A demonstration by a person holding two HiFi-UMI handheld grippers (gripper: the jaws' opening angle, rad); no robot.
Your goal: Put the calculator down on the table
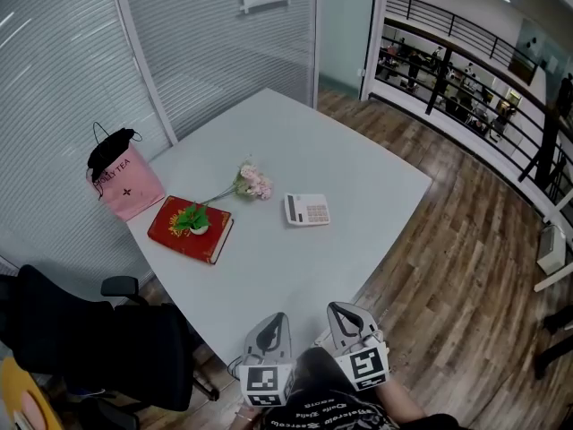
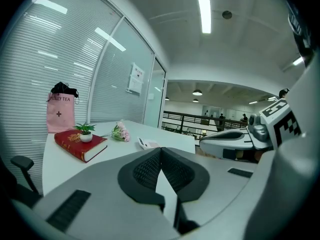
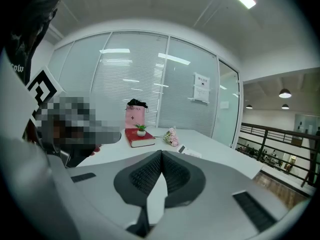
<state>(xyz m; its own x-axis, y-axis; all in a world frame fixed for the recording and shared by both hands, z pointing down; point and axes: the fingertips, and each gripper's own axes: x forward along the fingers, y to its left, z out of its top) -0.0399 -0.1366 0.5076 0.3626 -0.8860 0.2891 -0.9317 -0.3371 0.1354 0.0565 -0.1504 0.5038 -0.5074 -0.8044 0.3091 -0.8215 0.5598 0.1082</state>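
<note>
Your calculator (image 1: 307, 210) already lay on the table (image 1: 358, 164) — well ahead of your left gripper (image 2: 161, 151) and right gripper (image 3: 161, 155), both pinched together, empty.

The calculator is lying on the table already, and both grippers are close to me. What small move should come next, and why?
Probably none toward it: hold the left gripper and right gripper back at the near edge. The calculator lies flat on the table, and both grippers' fingers are shut on nothing.
</note>
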